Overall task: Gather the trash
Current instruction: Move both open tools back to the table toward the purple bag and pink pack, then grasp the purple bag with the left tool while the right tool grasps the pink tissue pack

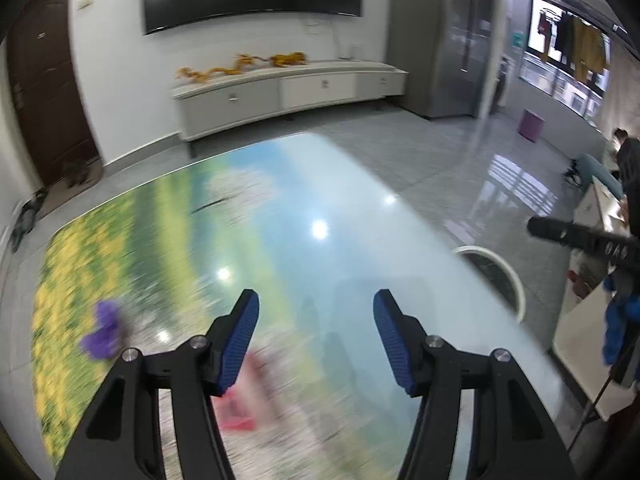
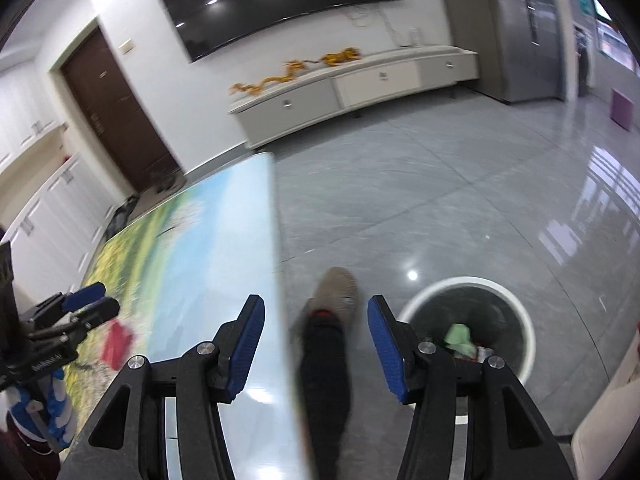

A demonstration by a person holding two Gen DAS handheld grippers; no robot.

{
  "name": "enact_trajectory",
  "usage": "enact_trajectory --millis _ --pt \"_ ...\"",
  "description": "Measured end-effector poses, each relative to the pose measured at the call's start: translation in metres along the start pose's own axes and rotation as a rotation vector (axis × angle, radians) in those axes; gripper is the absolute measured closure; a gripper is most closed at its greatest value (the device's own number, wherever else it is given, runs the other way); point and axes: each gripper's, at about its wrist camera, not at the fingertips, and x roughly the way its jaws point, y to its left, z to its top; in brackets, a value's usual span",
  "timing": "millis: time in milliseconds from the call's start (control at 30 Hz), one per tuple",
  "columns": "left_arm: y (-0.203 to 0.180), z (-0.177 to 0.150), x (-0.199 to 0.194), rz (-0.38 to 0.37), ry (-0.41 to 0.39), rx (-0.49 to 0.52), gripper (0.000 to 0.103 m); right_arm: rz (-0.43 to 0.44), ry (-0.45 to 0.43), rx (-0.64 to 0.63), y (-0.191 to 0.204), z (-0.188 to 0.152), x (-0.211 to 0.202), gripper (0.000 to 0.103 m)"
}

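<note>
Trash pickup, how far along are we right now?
Partly done: the white bin on the floor already holds a green scrap and other bits. Nothing is in hand; the left gripper and right gripper are both open and empty. Left: a purple scrap and a red piece on the table.

Nothing legible anywhere tbh. Some pale lettering on the black body of the left gripper (image 2: pixel 90 310) in the right wrist view, way too small and blurred to make out. Same deal w/ faint marks on the dark handle (image 1: pixel 592 242) at the right edge of the left wrist view. Green sign (image 2: pixel 585 5) by the window, top right: can't read it either. No brands, no nrs.
</note>
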Motion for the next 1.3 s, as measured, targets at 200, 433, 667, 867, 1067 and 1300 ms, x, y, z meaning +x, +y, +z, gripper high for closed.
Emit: enact_trajectory --millis 200,433,667,867,1067,1300 --pt "0.084 -0.043 -0.033 0.102 -0.026 -0.113 0.045 0.071 0.049 -0.101 0.071 0.004 0.018 0.047" --pt "0.155 -0.081 -0.060 0.164 -0.078 -0.245 0.045 0.129 0.105 -0.223 0.156 -0.006 0.039 0.046" --pt "0.193 -0.113 -0.075 0.219 -0.089 -0.321 0.045 0.161 0.160 -0.292 0.213 -0.018 0.063 0.042" --pt "0.218 -0.134 -0.072 0.229 -0.057 -0.372 0.045 0.177 0.244 -0.308 0.236 -0.036 0.096 0.042" --pt "0.222 -0.138 -0.062 0.212 -0.040 -0.389 0.045 0.183 0.310 -0.314 0.242 -0.053 0.118 0.042" --pt "0.210 -0.122 -0.044 0.194 -0.016 -0.341 0.045 0.197 0.350 -0.327 0.242 -0.062 0.132 0.040"
